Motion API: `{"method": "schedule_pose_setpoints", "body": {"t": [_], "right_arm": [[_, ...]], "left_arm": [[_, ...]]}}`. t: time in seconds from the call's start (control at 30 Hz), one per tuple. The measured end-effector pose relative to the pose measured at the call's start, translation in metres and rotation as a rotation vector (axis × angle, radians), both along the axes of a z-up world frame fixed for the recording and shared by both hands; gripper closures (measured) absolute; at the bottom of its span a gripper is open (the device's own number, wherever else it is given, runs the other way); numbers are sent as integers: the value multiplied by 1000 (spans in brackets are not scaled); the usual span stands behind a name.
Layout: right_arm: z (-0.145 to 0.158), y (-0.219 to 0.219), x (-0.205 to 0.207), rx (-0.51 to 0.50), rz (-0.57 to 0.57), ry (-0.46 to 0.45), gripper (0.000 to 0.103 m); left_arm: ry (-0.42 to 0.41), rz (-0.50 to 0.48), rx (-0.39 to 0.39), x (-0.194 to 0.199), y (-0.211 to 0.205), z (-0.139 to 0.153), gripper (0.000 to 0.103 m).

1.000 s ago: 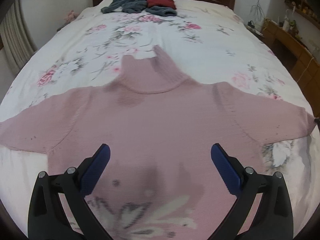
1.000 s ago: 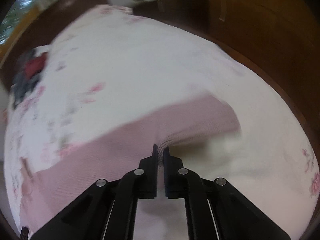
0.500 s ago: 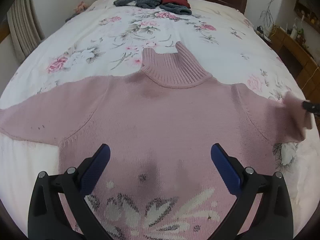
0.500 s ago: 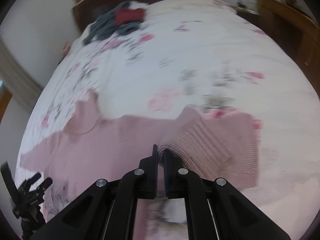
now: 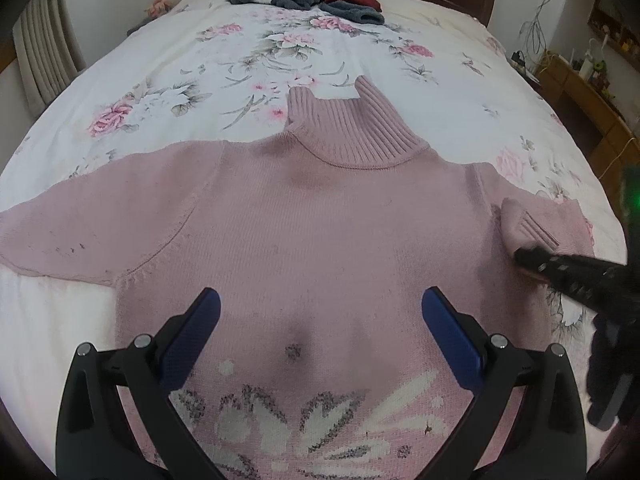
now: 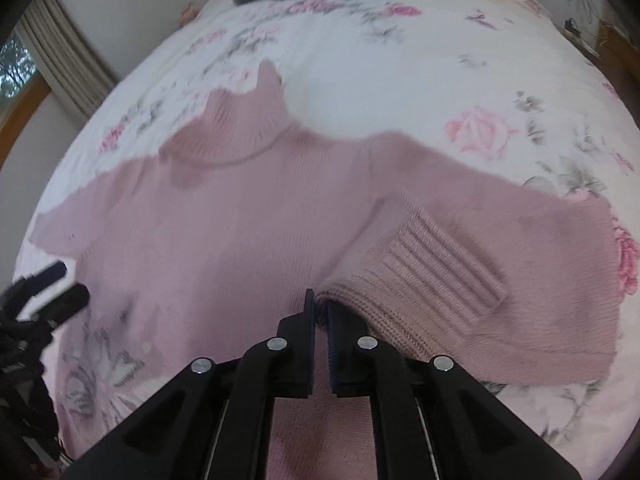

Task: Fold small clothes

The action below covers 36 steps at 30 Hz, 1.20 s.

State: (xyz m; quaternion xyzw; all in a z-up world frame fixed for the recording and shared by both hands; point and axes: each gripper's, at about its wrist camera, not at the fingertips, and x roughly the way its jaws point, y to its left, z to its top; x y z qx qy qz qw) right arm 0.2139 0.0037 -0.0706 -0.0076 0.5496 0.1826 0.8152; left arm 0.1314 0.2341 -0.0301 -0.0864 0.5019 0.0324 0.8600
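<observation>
Right tool [image 6: 320,304] was clamped on the ribbed cuff [image 6: 416,276]; the pink sweater [image 5: 320,232] lay flat on the bed [image 5: 460,80], its body left of that tool. Left tool [image 5: 320,312] hovered wide open and empty over the chest.

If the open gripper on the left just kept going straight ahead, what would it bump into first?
Most likely the pink sweater: the left gripper hangs open over its chest, pointing down and forward at the knit. How far above it hangs is hard to judge.
</observation>
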Motion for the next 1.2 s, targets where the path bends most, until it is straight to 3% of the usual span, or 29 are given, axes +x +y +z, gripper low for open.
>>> {"method": "schedule_pose_setpoints", "body": {"t": [0.13, 0.2, 0.37, 0.57, 0.83, 0.87, 0.9, 0.97, 1.07, 1.1, 1.2], "right_arm": [[-9, -5, -9, 42, 30, 56, 82], [-9, -12, -16, 71, 48, 83, 82], [16, -63, -50, 73, 25, 39, 67], [31, -148, -75, 65, -134, 21, 64], [25, -193, -89, 82, -205, 34, 64], [24, -194, -90, 84, -208, 33, 64], [22, -195, -90, 85, -212, 32, 64], [20, -195, -90, 89, -219, 35, 64], [18, -191, -86, 94, -227, 38, 64], [19, -191, -86, 91, -226, 35, 64], [20, -188, -85, 79, -228, 31, 64]], "left_arm": [[5, -11, -9, 3, -6, -1, 3], [8, -23, -13, 6, -11, -2, 3], [4, -91, -16, 13, -44, 2, 3], [16, -257, -37, 34, -122, -2, 3], [148, -295, -142, 79, -179, -37, 7], [160, -307, -177, 82, -182, -40, 15], [171, -315, -198, 82, -184, -43, 36], [214, -321, -244, 86, -188, -51, 47], [205, -306, -240, 87, -186, -55, 80], [196, -303, -247, 86, -183, -53, 86], [132, -284, -281, 79, -168, -38, 92]]}}
